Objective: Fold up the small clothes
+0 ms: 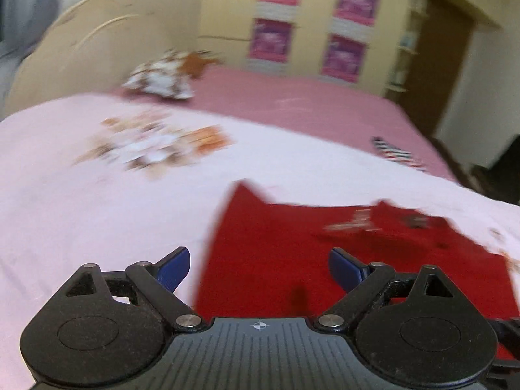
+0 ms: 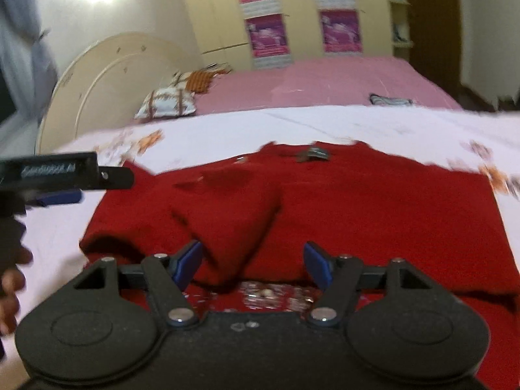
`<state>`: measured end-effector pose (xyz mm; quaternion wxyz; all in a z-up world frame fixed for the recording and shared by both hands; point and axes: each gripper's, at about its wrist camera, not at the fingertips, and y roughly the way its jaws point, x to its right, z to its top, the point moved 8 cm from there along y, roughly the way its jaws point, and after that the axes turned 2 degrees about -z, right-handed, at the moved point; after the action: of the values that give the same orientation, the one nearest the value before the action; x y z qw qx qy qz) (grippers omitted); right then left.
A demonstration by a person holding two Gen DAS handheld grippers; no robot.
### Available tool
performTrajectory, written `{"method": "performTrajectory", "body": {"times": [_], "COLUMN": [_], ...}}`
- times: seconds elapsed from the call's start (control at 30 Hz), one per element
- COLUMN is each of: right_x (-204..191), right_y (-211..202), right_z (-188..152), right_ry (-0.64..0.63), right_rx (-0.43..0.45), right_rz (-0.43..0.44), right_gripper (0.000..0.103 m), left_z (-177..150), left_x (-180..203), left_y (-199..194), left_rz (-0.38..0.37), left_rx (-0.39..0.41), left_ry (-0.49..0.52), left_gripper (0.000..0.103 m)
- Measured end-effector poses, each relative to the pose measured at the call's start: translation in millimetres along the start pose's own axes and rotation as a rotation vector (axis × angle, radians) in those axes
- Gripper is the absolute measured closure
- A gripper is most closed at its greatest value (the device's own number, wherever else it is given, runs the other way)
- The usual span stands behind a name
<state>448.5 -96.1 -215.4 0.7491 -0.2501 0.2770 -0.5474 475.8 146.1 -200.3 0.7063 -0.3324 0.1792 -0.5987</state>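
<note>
A red small garment (image 1: 325, 260) lies spread on the pale pink sheet (image 1: 81, 227), its neck label (image 2: 313, 155) at the far side. One sleeve (image 2: 227, 221) is folded in across the body, and a silvery decoration (image 2: 276, 295) shows at the near hem. My left gripper (image 1: 260, 268) hangs open over the garment's left edge with nothing between its blue pads. My right gripper (image 2: 253, 264) is open just above the near hem. The sleeve end lies below its gap, and neither pad presses on it. In the right wrist view the left gripper (image 2: 94, 187) juts in from the left.
A person's hand (image 2: 9, 276) shows at the left edge. A patterned pillow (image 2: 165, 104) and a cream headboard (image 2: 97, 74) stand at the bed's far left. A striped cloth (image 1: 396, 154) lies on the darker pink sheet (image 1: 292, 104). A wardrobe with purple posters (image 1: 269, 40) is behind.
</note>
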Motion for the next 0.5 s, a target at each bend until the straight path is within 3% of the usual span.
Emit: {"method": "performTrajectory", "body": {"times": [0.1,0.13,0.17,0.23,0.3,0.43,0.5], "right_x": [-15.1,-17.5,-18.7,-12.3,6.6,69.9,98.2], "right_y": [17.9,22.7,26.3,26.7,19.2,-7.9,-2.7], "right_z": [-4.0,-4.2,-3.1,6.0,19.0,28.7,15.1], "right_ry": [-0.111,-0.127,-0.12,-0.02,0.105,0.296,0.374], "right_rx": [-0.012,-0.015,-0.018,-0.015,0.01,0.072,0.009], "right_rz": [-0.102,-0.112,-0.101,-0.053,-0.034,-0.079,-0.078], "right_gripper": [0.042,0.062,0.089,0.092,0.095,0.096,0.095], "left_z": [-12.4,-16.7,-19.7,-25.4,-31.0,-34.6,-35.1], "left_x": [-20.9,-25.0,-28.7,-32.4,-28.0,-8.0,-3.2], "left_y": [16.3,22.6,27.8,34.8,41.1,49.0,52.6], "left_rz": [0.037,0.042,0.036,0.014,-0.01,-0.046,-0.035], "left_rx": [-0.032,-0.042,-0.052,-0.08,-0.098,-0.098,-0.099], "left_ry": [-0.013,-0.027,-0.047,-0.073,-0.083,-0.06,-0.047], "left_gripper": [0.011,0.012,0.012,0.012,0.02,0.021,0.021]}}
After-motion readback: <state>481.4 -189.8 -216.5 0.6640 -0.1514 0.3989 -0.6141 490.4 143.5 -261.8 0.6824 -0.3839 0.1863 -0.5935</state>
